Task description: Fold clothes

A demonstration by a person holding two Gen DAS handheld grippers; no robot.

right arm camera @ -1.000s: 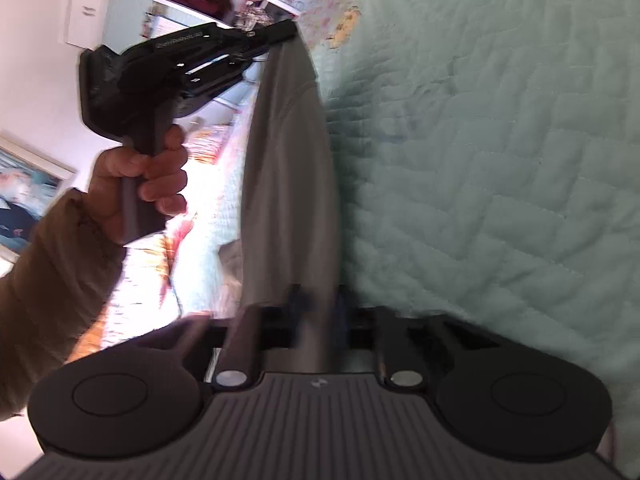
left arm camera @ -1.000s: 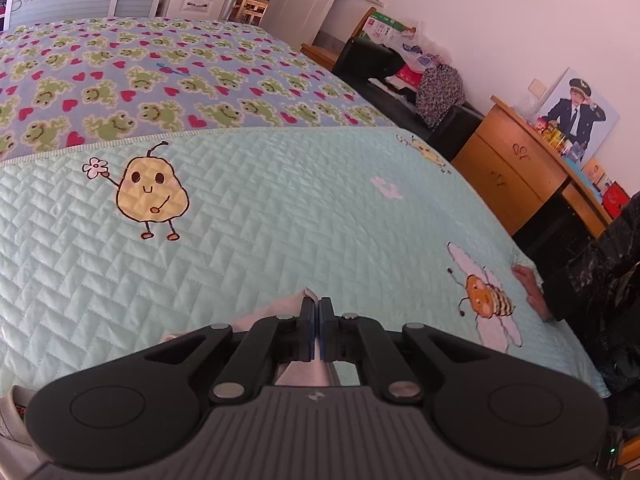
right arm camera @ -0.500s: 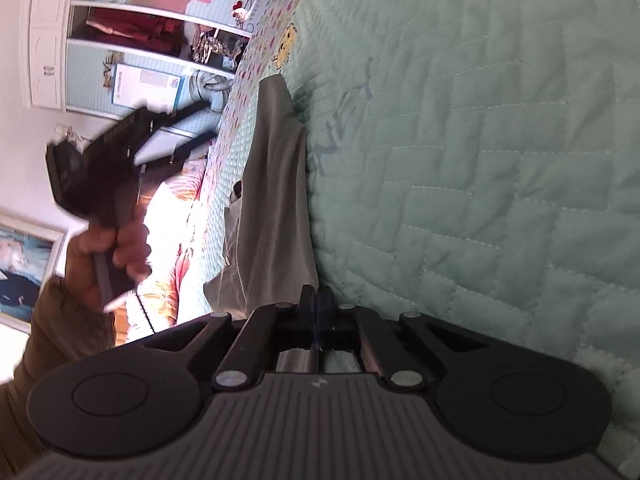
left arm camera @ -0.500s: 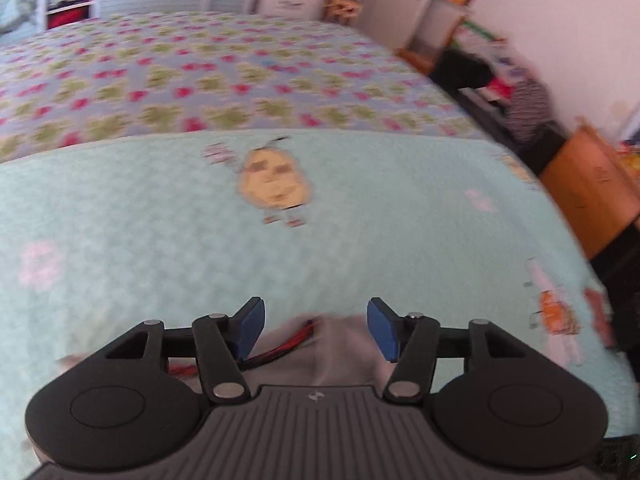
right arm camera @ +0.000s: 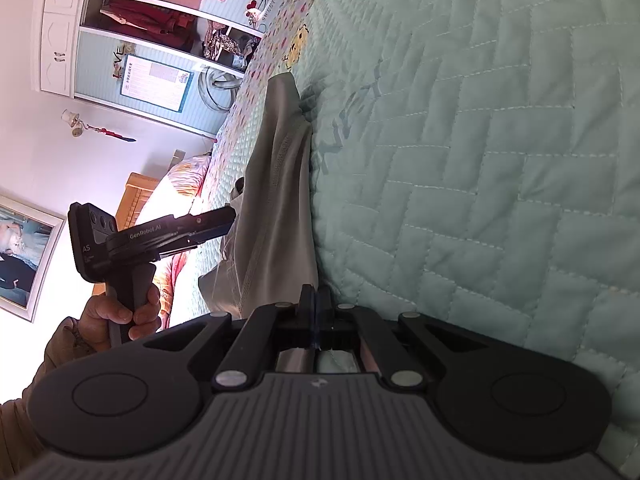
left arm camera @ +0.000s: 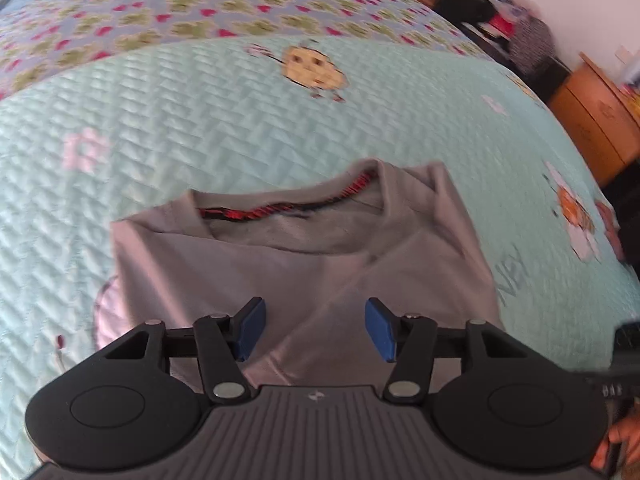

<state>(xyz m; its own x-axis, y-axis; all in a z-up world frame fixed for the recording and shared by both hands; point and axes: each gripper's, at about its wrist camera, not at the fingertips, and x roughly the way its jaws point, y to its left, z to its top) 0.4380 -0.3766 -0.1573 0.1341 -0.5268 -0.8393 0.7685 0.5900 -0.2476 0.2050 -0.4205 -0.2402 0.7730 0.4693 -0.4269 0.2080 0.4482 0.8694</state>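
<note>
Mint-green quilted bedspread covers the near part of a bed, stitched in a herringbone pattern and printed with a yellow pear figure and a bee; beyond it lies a frog-and-heart patterned sheet. An orange wooden cabinet stands off the bed's right side, and the right wrist view shows a white wardrobe against the far wall.

On the bedspread lies a grey sweatshirt, spread mostly flat with its neckline turned away from the left camera and a red-and-black trim showing inside the collar. A diagonal crease runs across its front.

The left gripper hangs over the lower part of the sweatshirt with its blue-padded jaws spread wide and nothing between them; the cloth lies directly below and ahead of the tongs. In the right wrist view the same tool is gripped by a hand in a brown sleeve, its tip near the raised edge of the garment.

The right gripper has its jaws pressed together at the sweatshirt's near edge, pinching the grey fabric where it meets the bedspread.
</note>
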